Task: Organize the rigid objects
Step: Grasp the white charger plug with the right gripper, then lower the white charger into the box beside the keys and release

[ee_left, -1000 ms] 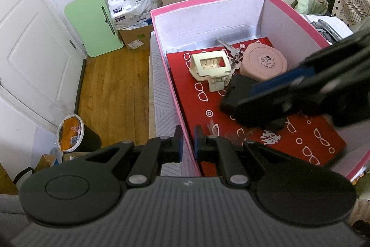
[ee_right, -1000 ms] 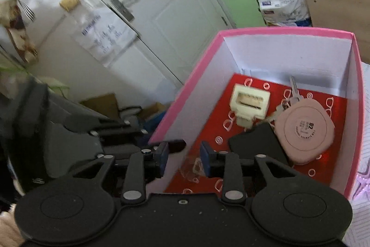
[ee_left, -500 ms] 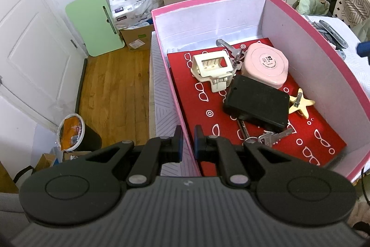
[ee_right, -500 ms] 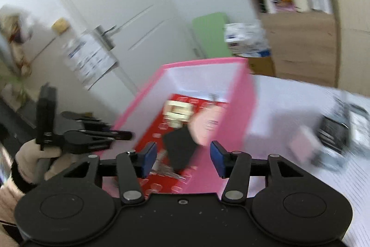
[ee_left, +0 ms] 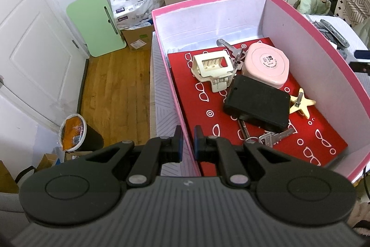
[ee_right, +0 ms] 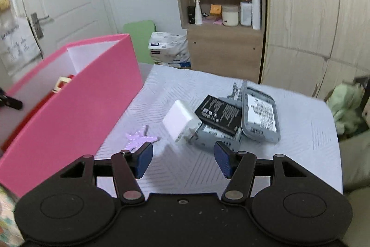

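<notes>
Left wrist view: the left gripper [ee_left: 187, 140] is pinched shut on the near left wall of the big pink cardboard box [ee_left: 316, 27], holding it steady. Inside the box, on its red floor, lie a cream plastic holder [ee_left: 214, 67], a round pink plastic case [ee_left: 267, 66], a flat black square case [ee_left: 257, 107], a small yellow star clip [ee_left: 300, 102] and silver metal keys [ee_left: 274, 137]. The black case sits in the middle of the box, with the star clip touching its right side and the keys at its near edge.

Right wrist view: the right gripper [ee_right: 183, 162] is out of the box, to its right, over the white table cover [ee_right: 300, 154]. Its jaws are opening and there is nothing between them. A white plastic plug block [ee_right: 180, 123] lies just ahead of the gap, a little left of the middle, tipped with its metal pins towards the right. A small purple star clip [ee_right: 140, 138] lies just past the left finger, close to the box wall. Behind the plug are a black flat battery [ee_right: 218, 115] and a grey phone shell [ee_right: 260, 116], stacked and touching. The right hand is much nearer these things, so I think it will go straight ahead for the plug
</notes>
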`<action>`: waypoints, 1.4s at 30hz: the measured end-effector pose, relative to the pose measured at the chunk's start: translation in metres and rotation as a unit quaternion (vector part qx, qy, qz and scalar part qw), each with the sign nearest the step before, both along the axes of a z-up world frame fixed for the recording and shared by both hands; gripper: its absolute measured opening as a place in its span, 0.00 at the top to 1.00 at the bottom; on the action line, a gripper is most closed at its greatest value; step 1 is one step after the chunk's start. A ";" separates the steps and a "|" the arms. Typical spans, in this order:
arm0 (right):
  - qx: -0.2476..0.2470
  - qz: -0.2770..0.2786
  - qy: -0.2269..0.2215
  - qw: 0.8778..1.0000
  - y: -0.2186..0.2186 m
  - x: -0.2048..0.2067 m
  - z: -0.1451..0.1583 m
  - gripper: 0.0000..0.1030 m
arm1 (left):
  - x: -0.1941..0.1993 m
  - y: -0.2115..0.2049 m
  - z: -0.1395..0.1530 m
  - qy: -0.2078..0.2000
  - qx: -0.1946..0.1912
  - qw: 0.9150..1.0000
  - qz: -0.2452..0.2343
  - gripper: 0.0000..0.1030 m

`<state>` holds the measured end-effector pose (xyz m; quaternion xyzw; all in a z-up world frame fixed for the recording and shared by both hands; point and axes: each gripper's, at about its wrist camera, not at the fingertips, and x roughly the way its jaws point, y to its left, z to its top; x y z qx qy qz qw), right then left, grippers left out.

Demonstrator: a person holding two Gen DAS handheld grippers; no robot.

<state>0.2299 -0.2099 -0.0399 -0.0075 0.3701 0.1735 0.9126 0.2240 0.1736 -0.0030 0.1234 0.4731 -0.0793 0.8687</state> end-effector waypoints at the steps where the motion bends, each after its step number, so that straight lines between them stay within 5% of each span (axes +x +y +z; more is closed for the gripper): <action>1: -0.005 0.003 -0.002 1.000 0.004 0.003 -0.002 0.38 | 0.000 0.000 0.000 0.000 0.001 1.000 0.000 0.93; 9: -0.046 0.004 0.009 0.999 0.026 0.038 -0.016 0.37 | -0.001 0.000 0.000 -0.001 0.003 1.000 -0.002 0.93; 15: -0.020 -0.008 0.010 1.000 0.033 0.047 -0.020 0.34 | -0.001 -0.001 0.000 -0.002 0.004 1.000 -0.005 0.93; 17: -0.059 -0.003 -0.007 0.998 0.041 0.042 -0.022 0.49 | -0.001 -0.001 0.000 -0.001 0.005 1.000 -0.005 0.93; 19: -0.072 -0.002 -0.019 0.997 0.046 0.035 -0.020 0.52 | -0.001 -0.001 0.000 -0.002 0.005 1.000 -0.005 0.93; 21: -0.065 0.000 -0.032 0.997 0.046 0.027 -0.012 0.71 | 0.000 -0.001 -0.001 -0.002 0.004 1.000 -0.006 0.93; 34: -0.064 0.008 0.008 0.998 0.050 0.015 0.020 0.74 | 0.000 0.000 -0.002 -0.003 0.007 1.000 -0.007 0.93; 42: -0.081 0.037 -0.024 0.996 0.064 -0.001 0.060 0.74 | -0.001 -0.002 -0.001 -0.002 0.010 1.000 -0.009 0.93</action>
